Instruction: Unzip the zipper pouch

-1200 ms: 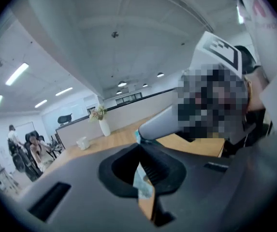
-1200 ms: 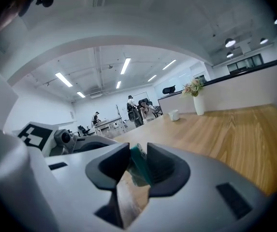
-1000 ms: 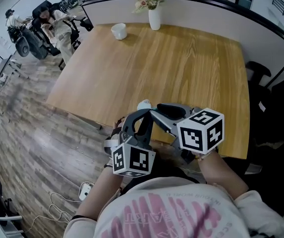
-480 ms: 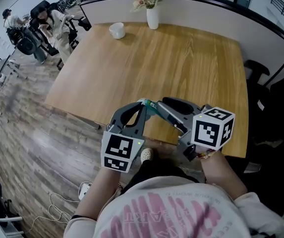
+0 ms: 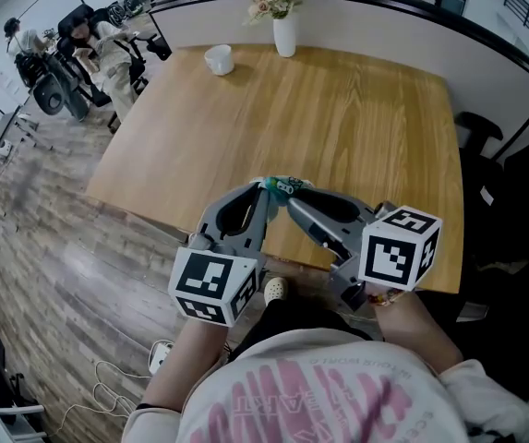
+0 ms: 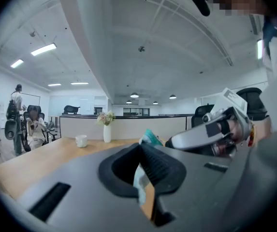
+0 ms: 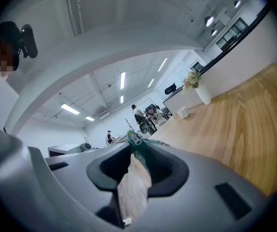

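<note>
Left gripper point(image 5: 260, 195) is clamped shut on the zipper pouch point(image 5: 281, 186), held aloft near the table point(image 5: 338, 109) front edge. Right gripper point(image 5: 297, 198) jaws, just closing, are pinched on pouch cloth. Pull tab should be gripped firmly, pulled straight, pouch kept taut.

Grippers point(image 5: 266, 190) point(image 5: 293, 193) two — pouch point(image 5: 281, 185) one, vase point(image 5: 286, 33) one, cup point(image 5: 219, 59) one, table point(image 5: 338, 109) one.

Tips meeting, the left gripper point(image 5: 264, 192) is clamped on the pouch point(image 5: 281, 186) while the right gripper point(image 5: 294, 197) has just been closing its jaws onto it.
</note>
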A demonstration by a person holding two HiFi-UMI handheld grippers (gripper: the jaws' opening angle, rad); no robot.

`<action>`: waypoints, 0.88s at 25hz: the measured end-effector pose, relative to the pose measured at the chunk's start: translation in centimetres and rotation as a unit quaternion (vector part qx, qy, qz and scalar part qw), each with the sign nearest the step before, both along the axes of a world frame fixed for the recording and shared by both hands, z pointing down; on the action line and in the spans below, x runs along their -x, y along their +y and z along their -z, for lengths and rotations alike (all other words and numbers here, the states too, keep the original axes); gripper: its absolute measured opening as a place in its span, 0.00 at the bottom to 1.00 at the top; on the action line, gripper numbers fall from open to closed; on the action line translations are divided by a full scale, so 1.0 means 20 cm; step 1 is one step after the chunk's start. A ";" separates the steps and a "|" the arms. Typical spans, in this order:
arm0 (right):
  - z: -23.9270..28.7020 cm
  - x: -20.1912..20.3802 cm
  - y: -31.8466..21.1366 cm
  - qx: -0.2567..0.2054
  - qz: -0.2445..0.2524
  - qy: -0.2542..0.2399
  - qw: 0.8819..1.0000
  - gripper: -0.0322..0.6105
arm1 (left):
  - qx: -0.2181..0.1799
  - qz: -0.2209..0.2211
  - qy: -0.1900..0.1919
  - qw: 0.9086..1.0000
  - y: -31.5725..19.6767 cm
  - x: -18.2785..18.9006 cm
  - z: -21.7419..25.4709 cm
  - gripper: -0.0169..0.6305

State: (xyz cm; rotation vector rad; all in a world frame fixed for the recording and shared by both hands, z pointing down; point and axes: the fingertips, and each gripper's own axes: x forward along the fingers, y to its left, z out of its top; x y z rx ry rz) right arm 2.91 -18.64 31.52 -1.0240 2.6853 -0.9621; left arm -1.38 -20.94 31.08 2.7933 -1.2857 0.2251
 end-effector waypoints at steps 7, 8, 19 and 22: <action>0.05 0.02 0.01 -0.001 0.015 -0.039 0.999 0.23 | -0.049 -0.049 0.053 0.996 0.07 0.00 0.07 0.04; 0.06 0.02 0.00 -0.005 0.013 -0.039 0.999 0.21 | -0.051 -0.048 0.054 0.996 0.07 0.01 0.08 0.04; -0.09 0.09 0.01 0.062 0.064 0.011 0.996 0.20 | -0.123 -0.084 -0.073 0.986 0.11 -0.02 0.03 0.04; -0.10 0.10 0.02 0.058 0.066 0.018 0.996 0.18 | -0.117 -0.082 -0.106 0.984 0.11 0.00 -0.02 0.04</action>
